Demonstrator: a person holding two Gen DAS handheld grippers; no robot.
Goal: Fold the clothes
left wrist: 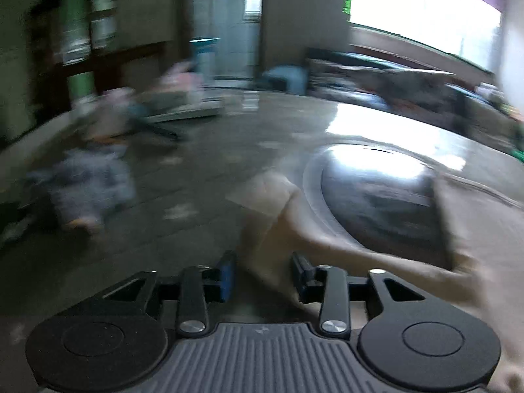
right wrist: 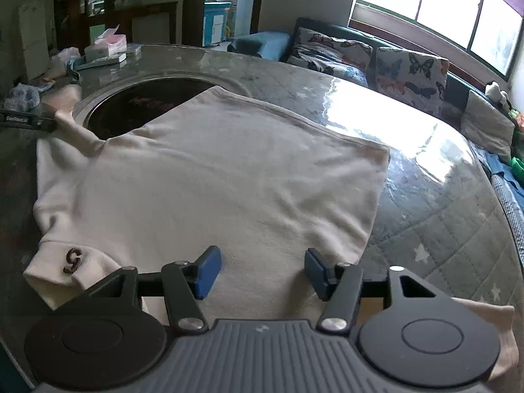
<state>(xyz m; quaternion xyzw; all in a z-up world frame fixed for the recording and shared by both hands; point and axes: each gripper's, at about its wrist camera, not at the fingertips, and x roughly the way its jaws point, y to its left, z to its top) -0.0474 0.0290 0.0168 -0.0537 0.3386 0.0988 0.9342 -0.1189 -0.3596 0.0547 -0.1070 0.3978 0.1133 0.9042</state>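
Note:
A cream long-sleeved shirt [right wrist: 213,170] lies spread flat on the glass-topped table [right wrist: 425,196], partly covering a round dark inset [right wrist: 147,98]. A cuff with a brown "S" mark [right wrist: 72,260] rests at the near left. My right gripper [right wrist: 262,270] hovers open over the shirt's near part, nothing between its blue pads [right wrist: 206,271]. At the far left, my left gripper [right wrist: 42,123] pinches the other sleeve [right wrist: 75,131] and lifts it off the table. The left wrist view is blurred; there the left gripper [left wrist: 263,276] has the beige sleeve [left wrist: 278,216] running between its fingers.
Boxes, a tissue pack [right wrist: 109,44] and a bluish knitted item [right wrist: 21,98] crowd the table's far left. A sofa with butterfly cushions [right wrist: 409,72] stands under the window [right wrist: 425,0] on the right. Bare quilted tabletop shows to the right of the shirt.

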